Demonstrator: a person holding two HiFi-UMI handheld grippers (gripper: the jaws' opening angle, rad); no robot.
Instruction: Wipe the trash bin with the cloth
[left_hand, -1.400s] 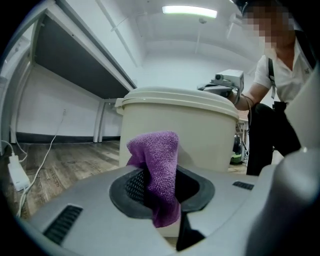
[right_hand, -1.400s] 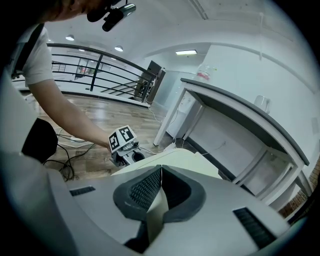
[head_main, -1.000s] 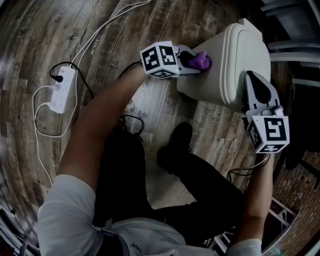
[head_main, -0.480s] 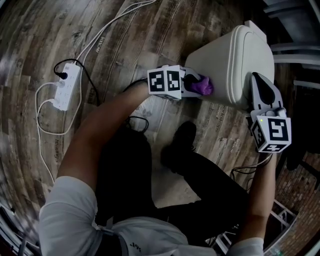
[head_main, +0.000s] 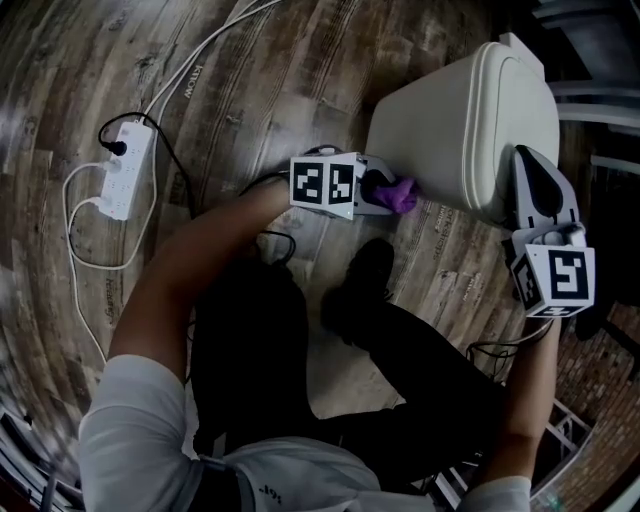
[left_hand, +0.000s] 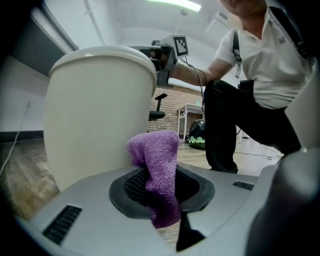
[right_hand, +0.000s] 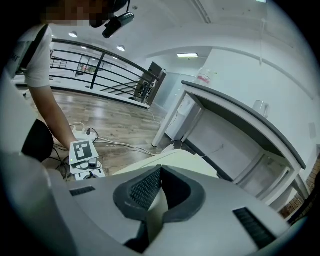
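The cream trash bin (head_main: 450, 110) stands on the wooden floor at the upper right of the head view. My left gripper (head_main: 385, 192) is shut on a purple cloth (head_main: 404, 195), low against the bin's near side wall. In the left gripper view the cloth (left_hand: 157, 170) bunches between the jaws, with the bin (left_hand: 95, 110) close behind. My right gripper (head_main: 528, 165) is shut, its tips resting on the bin's lid edge. The right gripper view shows the closed jaws over the bin top (right_hand: 185, 159).
A white power strip (head_main: 125, 170) with trailing cables lies on the floor at the left. The person's black shoe (head_main: 360, 285) and bent legs are just below the bin. A white desk (right_hand: 240, 120) stands behind the bin.
My left gripper has slid the purple cloth down the bin's side wall, from its upper part to near the floor. The right gripper has kept its place on the lid.
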